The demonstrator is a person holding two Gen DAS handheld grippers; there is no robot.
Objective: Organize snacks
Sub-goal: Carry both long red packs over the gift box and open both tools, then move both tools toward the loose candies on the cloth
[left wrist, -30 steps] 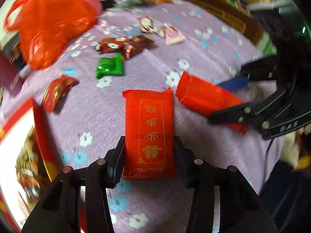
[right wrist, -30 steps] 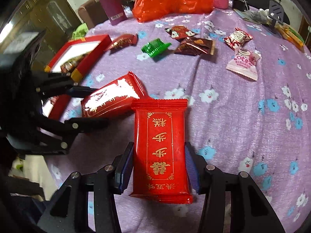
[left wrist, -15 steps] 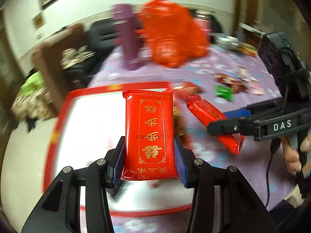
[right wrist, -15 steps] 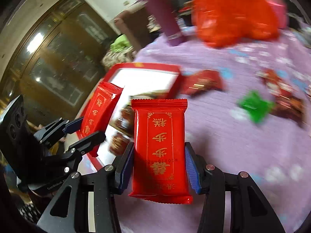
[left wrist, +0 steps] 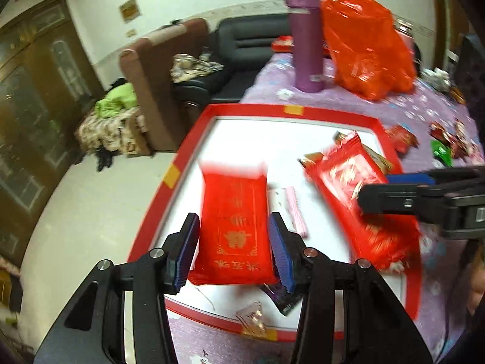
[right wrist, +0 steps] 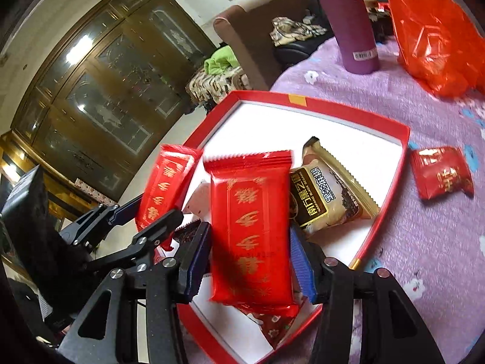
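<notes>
Left gripper (left wrist: 233, 248): jaws just opening, gaps flanking flat red gold-lettered foil packet (left wrist: 235, 221), seemingly released over red-rimmed white-floored box (right wrist: 266, 94). Right gripper (right wrist: 248, 261): likewise, second red packet (right wrist: 251, 227).

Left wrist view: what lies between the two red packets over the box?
A small pink-and-white striped snack lies on the box floor, between the centre red packet and the right red packet. The left wrist view shows it.
</notes>
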